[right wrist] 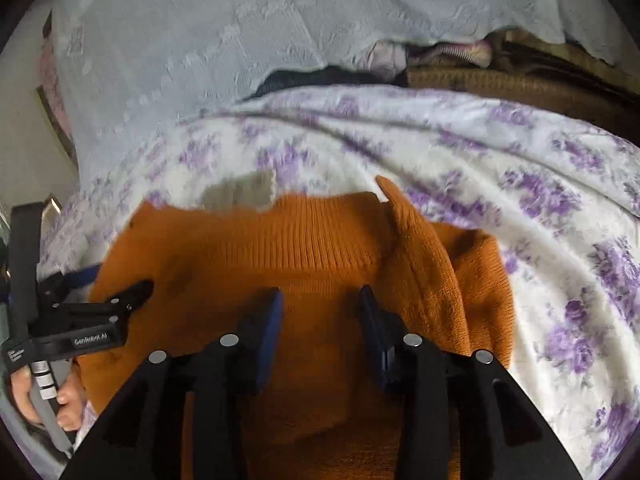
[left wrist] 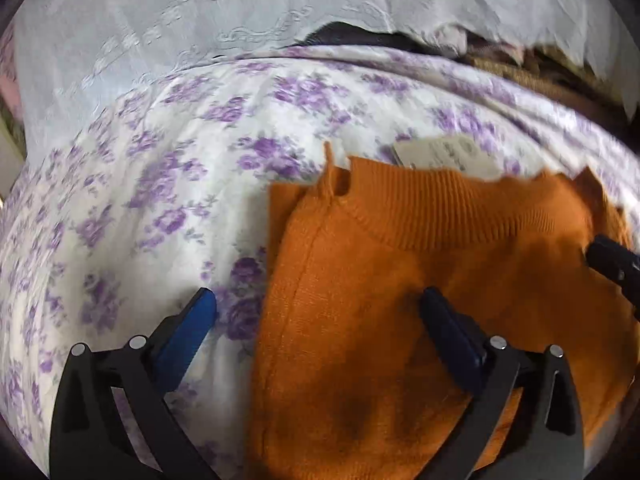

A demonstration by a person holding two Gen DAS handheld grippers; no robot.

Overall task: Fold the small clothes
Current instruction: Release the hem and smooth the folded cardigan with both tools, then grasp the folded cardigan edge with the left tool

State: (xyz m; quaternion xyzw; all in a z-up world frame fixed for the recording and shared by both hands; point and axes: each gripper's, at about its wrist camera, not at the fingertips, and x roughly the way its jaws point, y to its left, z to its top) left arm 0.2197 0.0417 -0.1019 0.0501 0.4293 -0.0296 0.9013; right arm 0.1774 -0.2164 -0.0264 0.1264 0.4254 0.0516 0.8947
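An orange knit sweater (left wrist: 400,280) lies flat on the floral sheet, ribbed collar toward the far side, with a paper tag (left wrist: 444,156) at the neck. My left gripper (left wrist: 318,304) is open wide over the sweater's left edge, one finger above the sheet and the other above the knit. In the right wrist view, my right gripper (right wrist: 320,304) hovers open over the middle of the sweater (right wrist: 320,248) just below the collar, nothing pinched. A folded sleeve (right wrist: 424,264) lies along the right side. The left gripper (right wrist: 112,280) shows at the sweater's left side.
A white sheet with purple flowers (right wrist: 540,200) covers the bed. White lace cloth (right wrist: 240,40) hangs behind it. Brown woven items and bunched clothes (right wrist: 500,80) sit at the back right. A person's hand (right wrist: 24,396) holds the left gripper's handle.
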